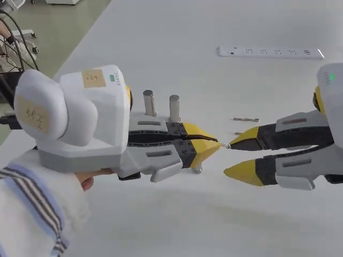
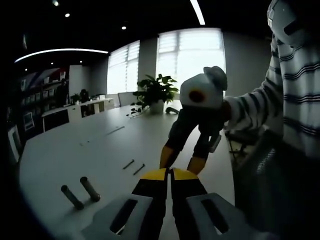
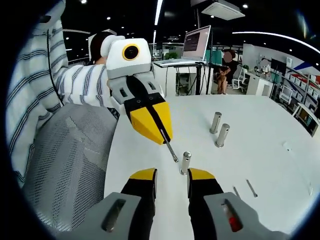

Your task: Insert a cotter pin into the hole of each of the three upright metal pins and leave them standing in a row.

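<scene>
One cotter pin point(image 3: 169, 145), clamped in the jaws of the left gripper point(image 1: 217, 145), slants tip-first toward the nearest upright pin point(image 3: 185, 162), just ahead of the right gripper point(image 3: 172, 174), jaws apart.

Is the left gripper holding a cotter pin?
Yes, the left gripper, shut, pinches a thin cotter pin pointing at the nearest metal pin.

No lettering reads clearly. On the left gripper point(image 1: 217, 145), a tan sticker point(image 1: 94, 78) on top of the white housing and a second tan label point(image 1: 32, 115) on its rounded rear cap carry handwritten marks too blurred to make out. A green tag point(image 1: 112, 78) beside the sticker is equally illegible.
</scene>
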